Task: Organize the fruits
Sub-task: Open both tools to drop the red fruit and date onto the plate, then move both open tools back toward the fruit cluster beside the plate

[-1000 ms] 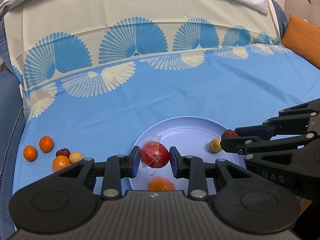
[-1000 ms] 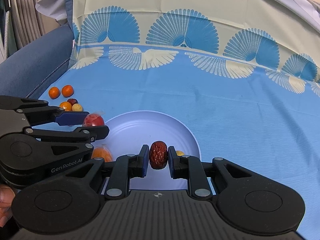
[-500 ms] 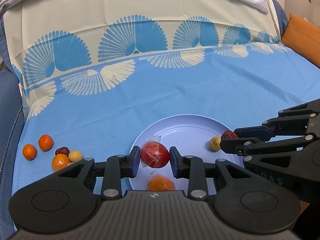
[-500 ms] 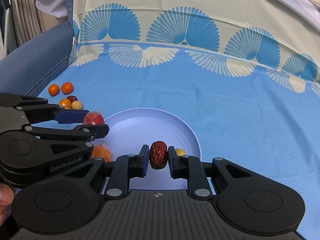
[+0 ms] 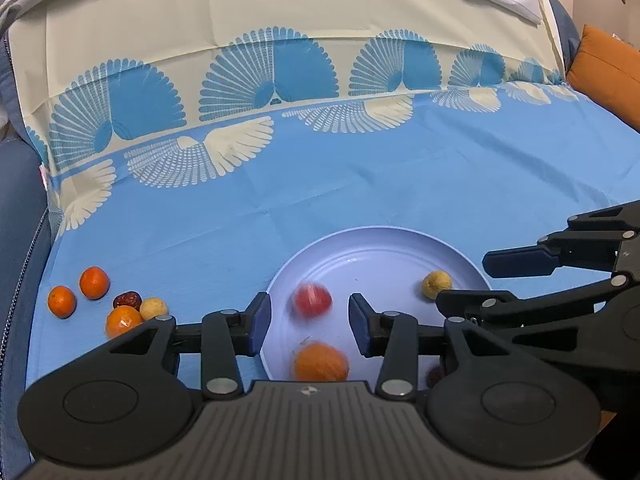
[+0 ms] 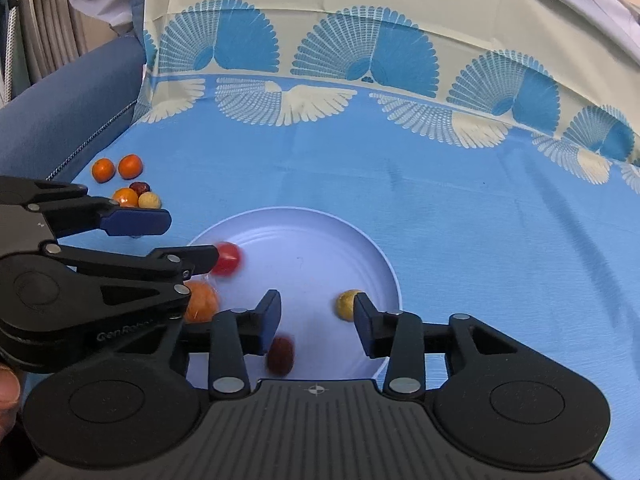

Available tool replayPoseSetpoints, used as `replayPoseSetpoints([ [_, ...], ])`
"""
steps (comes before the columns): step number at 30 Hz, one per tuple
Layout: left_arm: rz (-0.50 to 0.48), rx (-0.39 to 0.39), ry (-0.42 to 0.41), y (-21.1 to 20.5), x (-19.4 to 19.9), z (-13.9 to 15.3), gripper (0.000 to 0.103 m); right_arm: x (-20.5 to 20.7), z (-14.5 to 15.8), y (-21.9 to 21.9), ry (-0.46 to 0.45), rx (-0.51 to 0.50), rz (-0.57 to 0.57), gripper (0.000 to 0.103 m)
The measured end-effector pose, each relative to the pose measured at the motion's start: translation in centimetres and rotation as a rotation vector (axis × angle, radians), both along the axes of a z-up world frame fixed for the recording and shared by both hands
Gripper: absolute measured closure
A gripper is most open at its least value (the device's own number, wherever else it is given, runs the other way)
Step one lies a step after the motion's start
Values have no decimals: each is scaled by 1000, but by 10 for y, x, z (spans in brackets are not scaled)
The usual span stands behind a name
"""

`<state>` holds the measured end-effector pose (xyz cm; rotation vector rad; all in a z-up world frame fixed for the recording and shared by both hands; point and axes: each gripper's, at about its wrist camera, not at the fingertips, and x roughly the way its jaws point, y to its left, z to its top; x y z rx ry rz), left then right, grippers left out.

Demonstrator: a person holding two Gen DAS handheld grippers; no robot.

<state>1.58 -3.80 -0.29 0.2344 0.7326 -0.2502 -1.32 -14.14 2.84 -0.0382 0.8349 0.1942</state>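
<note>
1. Writing: "GenRobo…" shows in part on the left claw [image 6: 164, 236] body in the right wrist view; no other text is legible.
2. Left claw [image 5: 309, 318]: jaws spread wide, holding nothing. A blurred red fruit [image 5: 313, 300] sits between its fingertips, touching neither, over the plate [image 5: 380, 236].
3. Right claw [image 6: 316, 318]: jaws also wide apart and empty. A blurred date [image 6: 281, 354] lies just beside its left finger, low in the gap, on the plate [image 6: 320, 216].
4. In the plate: an orange [image 5: 321, 362] close under the left claw, and a yellow fruit [image 6: 347, 303] just beside the right claw's right fingertip.
5. Left of the left claw, on the cloth [image 5: 360, 184]: three oranges [image 5: 94, 282], a dark date [image 5: 127, 300] and a pale fruit [image 5: 153, 307], clustered.
</note>
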Motion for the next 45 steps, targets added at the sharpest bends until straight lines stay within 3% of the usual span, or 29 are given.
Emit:
replayPoseSetpoints([
  [10, 13, 1, -13, 2, 0, 2, 47, -2, 3, -2, -33, -39, -28, 49],
  [32, 28, -31, -20, 9, 2, 8, 47, -2, 15, -8, -118, -61, -97, 49],
  [36, 71, -40, -48, 20, 3, 20, 59, -2, 19, -10, -138, -41, -121, 49],
  [38, 106, -38, -80, 28, 4, 30, 73, -2, 21, -10, -148, -32, -123, 49],
  [40, 126, -62, -111, 39, 4, 41, 79, -1, 23, -9, -154, -17, -118, 55],
  [43, 135, -45, -173, 50, 2, 59, 80, 0, 26, -6, -163, 8, -108, 68],
  [45, 143, -12, -208, 57, 1, 74, 80, 1, 29, -3, -173, 25, -104, 70],
])
